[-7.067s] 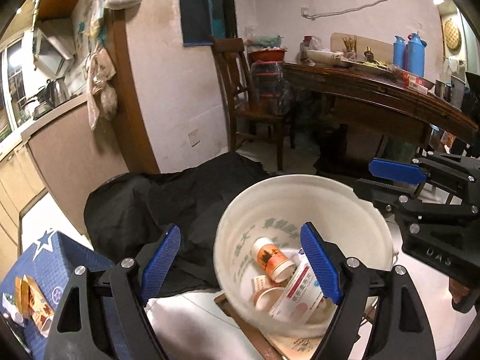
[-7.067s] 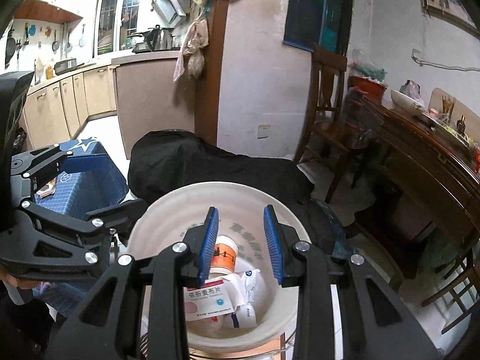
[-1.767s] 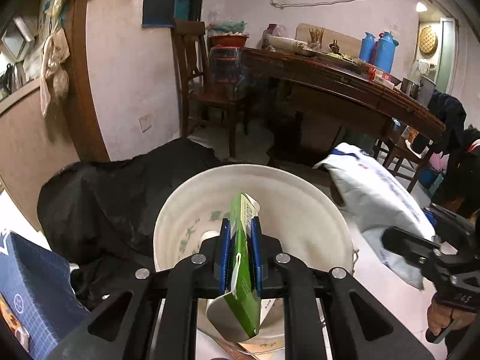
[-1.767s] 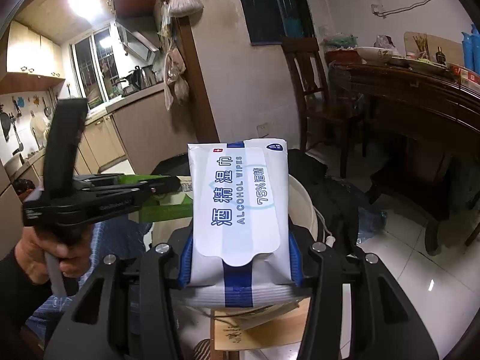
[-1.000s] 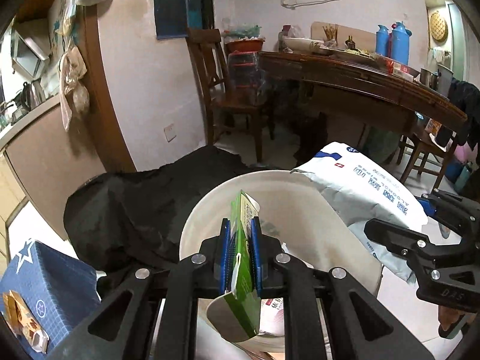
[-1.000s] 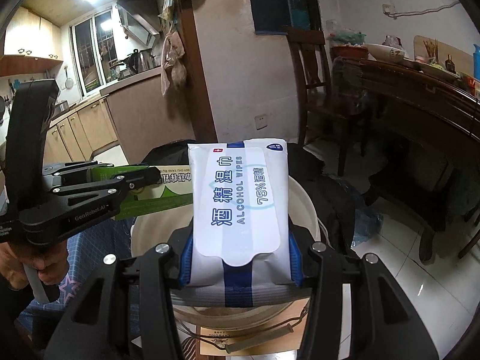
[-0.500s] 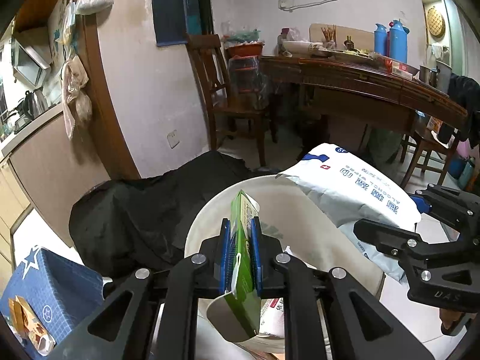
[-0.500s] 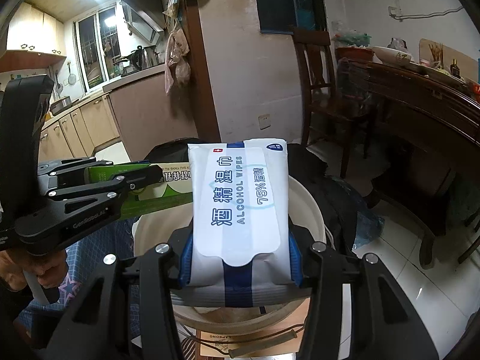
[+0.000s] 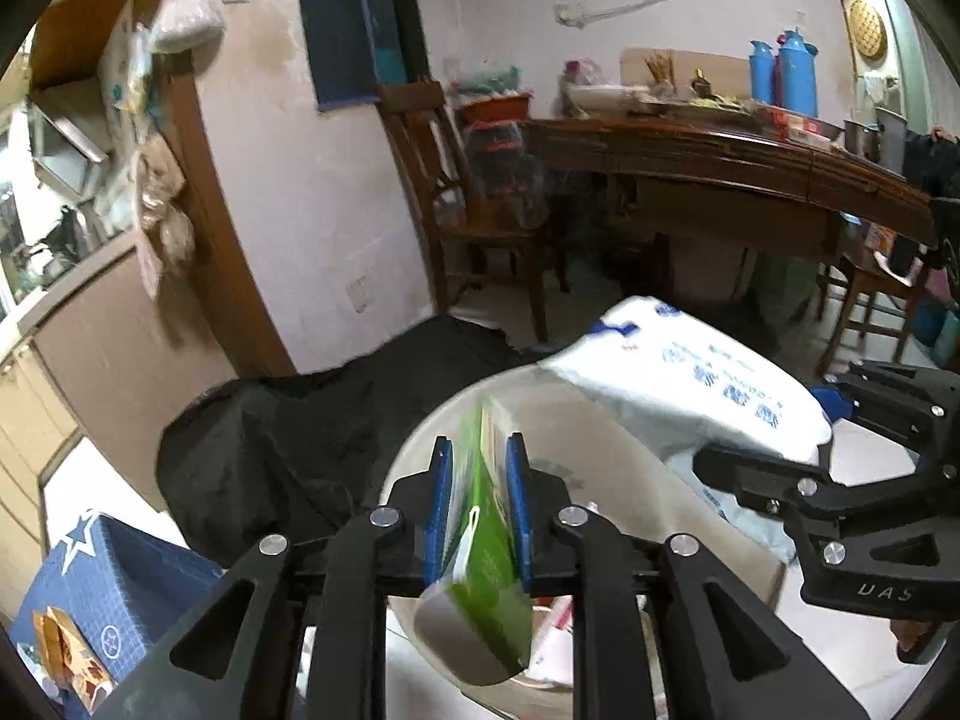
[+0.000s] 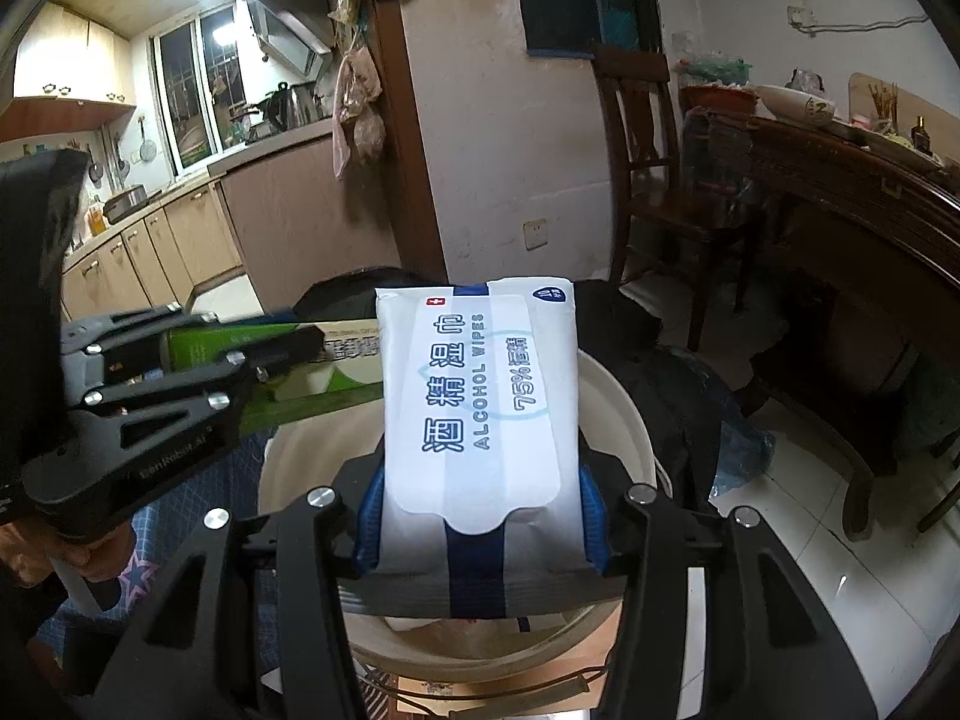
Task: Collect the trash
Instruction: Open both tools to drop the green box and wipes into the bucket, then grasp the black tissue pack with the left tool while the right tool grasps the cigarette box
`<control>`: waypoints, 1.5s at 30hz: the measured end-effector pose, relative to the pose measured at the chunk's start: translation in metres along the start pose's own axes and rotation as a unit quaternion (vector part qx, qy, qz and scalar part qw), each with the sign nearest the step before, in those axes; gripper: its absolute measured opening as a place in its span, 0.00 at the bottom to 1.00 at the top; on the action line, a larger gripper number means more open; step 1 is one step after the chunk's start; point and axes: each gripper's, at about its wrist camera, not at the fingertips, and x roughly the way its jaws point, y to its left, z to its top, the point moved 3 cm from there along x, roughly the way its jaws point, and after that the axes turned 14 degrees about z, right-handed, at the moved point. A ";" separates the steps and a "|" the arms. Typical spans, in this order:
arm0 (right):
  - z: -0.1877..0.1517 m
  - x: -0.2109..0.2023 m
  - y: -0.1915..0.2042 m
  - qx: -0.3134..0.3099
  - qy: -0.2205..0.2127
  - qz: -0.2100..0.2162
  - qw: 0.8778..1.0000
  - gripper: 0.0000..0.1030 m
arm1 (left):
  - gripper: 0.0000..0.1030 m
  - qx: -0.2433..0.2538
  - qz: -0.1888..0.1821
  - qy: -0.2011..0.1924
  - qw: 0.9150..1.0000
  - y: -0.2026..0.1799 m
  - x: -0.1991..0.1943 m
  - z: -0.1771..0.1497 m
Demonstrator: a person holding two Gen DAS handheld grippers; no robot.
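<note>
Both grippers sit over the white bucket (image 10: 624, 414), which is the landmark here and clearly the trash bin, already holding some packets at the bottom. Left gripper (image 9: 477, 513) is above the near-left part of the bucket mouth with the green carton (image 9: 489, 552) between its blue pads; the jaws are opening, and the carton looks blurred and loose with gaps at the pads, so I judge it is being let go to drop in. It is held upright and nose-down over the opening so it falls straight inside rather than onto the rim. Right gripper (image 10: 480, 516) is clamped across the near end of the wipes pack (image 10: 480, 396), pads pressing both sides; its jaws are starting to open too. The pack sticks out flat over the middle of the bucket, most of its length above the opening, likely so a release lands it inside. Black bag (image 9: 312, 420) lies just behind the bucket, blue box (image 9: 114, 594) to its left, wooden table (image 9: 720, 156) well beyond it. Risk: the pack could catch the rim when dropped.
</note>
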 end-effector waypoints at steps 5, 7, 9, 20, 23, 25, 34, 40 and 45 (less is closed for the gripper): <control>-0.001 0.004 -0.005 0.010 0.001 0.003 1.000 0.50 | 0.36 0.005 0.012 -0.006 1.000 0.000 0.000 0.002; -0.001 0.004 -0.006 0.012 0.001 0.003 1.000 0.50 | 0.36 0.011 0.019 -0.013 1.000 -0.001 -0.002 0.002; 0.000 0.004 -0.007 0.013 0.001 0.005 1.000 0.50 | 0.36 0.015 0.028 -0.017 0.999 -0.002 -0.003 0.002; 0.006 0.005 -0.007 0.013 -0.007 0.002 1.000 0.55 | 0.36 0.015 0.069 -0.038 0.997 0.006 -0.012 0.005; 0.008 0.001 -0.006 0.015 -0.014 0.002 1.000 0.55 | 0.36 0.014 0.074 -0.039 0.996 0.009 -0.014 0.005; 0.010 -0.002 -0.004 0.015 -0.018 0.002 1.000 0.55 | 0.36 0.016 0.075 -0.039 0.996 0.009 -0.014 0.004; 0.004 -0.013 0.025 -0.016 -0.023 0.011 1.000 0.55 | 0.36 -0.009 0.073 -0.027 0.997 0.031 -0.027 -0.018; 0.003 -0.013 0.068 -0.051 -0.026 0.044 0.997 0.54 | 0.36 -0.039 0.084 -0.005 0.996 0.070 -0.038 -0.054; -0.003 0.000 0.116 -0.089 -0.015 0.084 0.992 0.54 | 0.36 -0.073 0.096 0.019 0.993 0.116 -0.053 -0.093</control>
